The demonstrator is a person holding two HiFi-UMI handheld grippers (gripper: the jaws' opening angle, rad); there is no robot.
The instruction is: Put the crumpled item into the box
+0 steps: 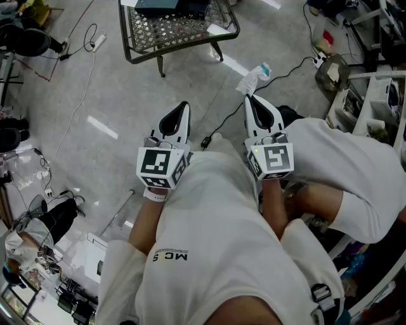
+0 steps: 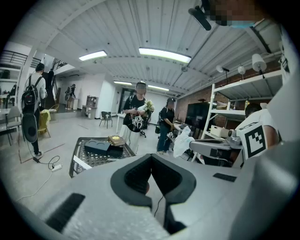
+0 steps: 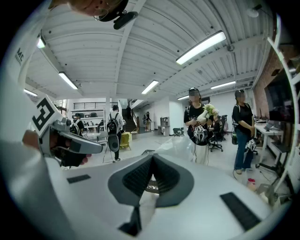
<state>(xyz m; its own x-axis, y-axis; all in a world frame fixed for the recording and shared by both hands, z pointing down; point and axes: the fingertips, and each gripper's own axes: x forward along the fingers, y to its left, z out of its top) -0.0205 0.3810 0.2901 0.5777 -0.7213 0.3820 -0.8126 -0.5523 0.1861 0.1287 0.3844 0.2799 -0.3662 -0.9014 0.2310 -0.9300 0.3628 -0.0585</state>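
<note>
My right gripper (image 1: 248,99) is held out in front of my chest, shut on a crumpled white item (image 1: 254,77) that sticks out past its tips. The left gripper view shows that item (image 2: 182,141) hanging from the right gripper's end. In the right gripper view the jaws (image 3: 151,160) meet at their tips. My left gripper (image 1: 183,105) is level with it on the left, jaws closed (image 2: 151,158) and holding nothing. A dark box (image 1: 170,6) lies on a low metal mesh table (image 1: 184,32) ahead; it also shows in the left gripper view (image 2: 99,148).
A power strip (image 1: 96,42) and cables lie on the grey floor at left, and a black plug (image 1: 206,141) lies between the grippers. Shelving (image 1: 374,101) with clutter stands at the right. Several people (image 2: 138,112) stand farther back.
</note>
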